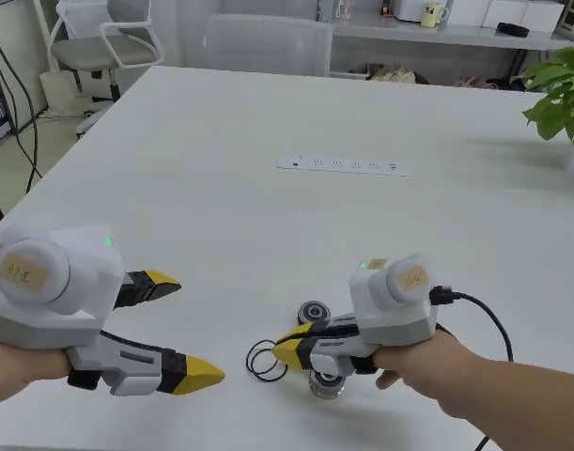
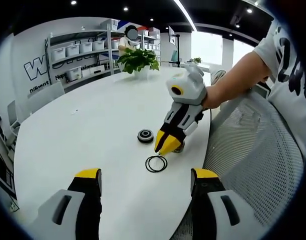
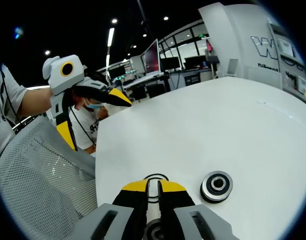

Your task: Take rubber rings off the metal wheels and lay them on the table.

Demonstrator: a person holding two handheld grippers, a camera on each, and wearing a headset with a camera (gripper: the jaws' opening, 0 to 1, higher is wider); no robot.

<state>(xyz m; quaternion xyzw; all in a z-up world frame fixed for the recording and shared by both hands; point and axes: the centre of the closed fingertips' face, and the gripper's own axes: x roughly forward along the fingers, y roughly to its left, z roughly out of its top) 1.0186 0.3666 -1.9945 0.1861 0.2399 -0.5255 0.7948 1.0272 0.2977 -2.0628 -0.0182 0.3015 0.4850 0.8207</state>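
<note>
White surface (image 1: 268, 122) holds rubber rings (image 1: 264, 361), likely limp and light, just left of the closed right fingers (image 1: 291, 349) above a metal wheel (image 1: 326, 383); left fingers (image 1: 200, 373) spread wide, empty; pinch a ring's outer edge.

Two grippers: the left gripper (image 1: 194, 327) and the right gripper (image 1: 283, 350). Two metal wheels: the first wheel (image 1: 313, 311) sits at one o'clock from the right gripper's tips, and the second wheel (image 1: 326, 383) at four o'clock, partly under that gripper. The rubber rings (image 1: 264, 363) lie at eight o'clock from those tips. They look like two, overlapping, though the count is hard to settle. One power strip (image 1: 343, 165) and one potted plant (image 1: 561, 89). Two seats stand beyond the table (image 1: 221, 188): an office chair (image 1: 103, 45) at eleven o'clock and a grey chair (image 1: 268, 42) at twelve.
</note>
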